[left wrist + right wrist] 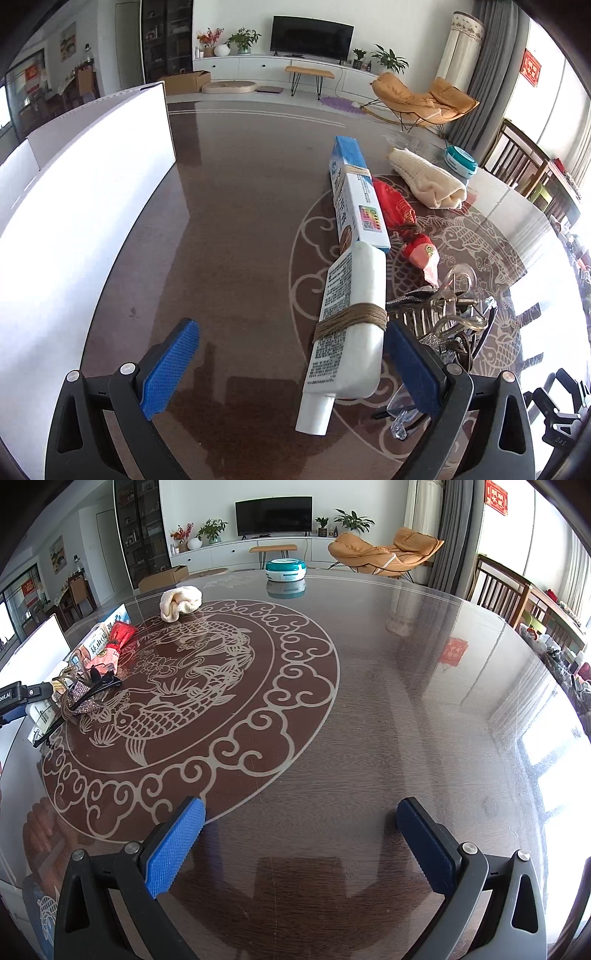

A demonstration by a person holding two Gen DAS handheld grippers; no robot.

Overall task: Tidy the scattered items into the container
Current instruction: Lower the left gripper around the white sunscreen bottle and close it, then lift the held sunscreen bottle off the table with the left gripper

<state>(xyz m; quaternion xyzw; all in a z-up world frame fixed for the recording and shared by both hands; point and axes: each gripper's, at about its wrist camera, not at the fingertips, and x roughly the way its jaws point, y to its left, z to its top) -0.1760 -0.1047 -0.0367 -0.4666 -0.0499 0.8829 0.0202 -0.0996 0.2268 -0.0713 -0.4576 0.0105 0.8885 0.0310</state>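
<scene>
- The left gripper [291,363] has its two blue fingers wide apart, and nothing is clamped between them. A white tube [347,328], wound with brown string, lies on the table between the fingers, closer to the right one; if it touches that finger I cannot tell.
- The right gripper [301,843] is also spread wide and holds nothing. It hangs over a bare part of the glass table [406,686], well apart from the items.
- The white container [85,177] stands at the left of the left wrist view, near the left gripper. Its inside is not visible.
- Beyond the tube, a long blue and white box [356,192] lies in line with it, also tied with string.
- Just right of this box lies a red packet [402,221], and farther right a rolled cream cloth [428,177].
- Near the right finger of the left gripper there is a heap of dark and clear hair clips [443,314].
- A teal and white round box [285,569] stands at the far side of the table, apart from the other items.
</scene>
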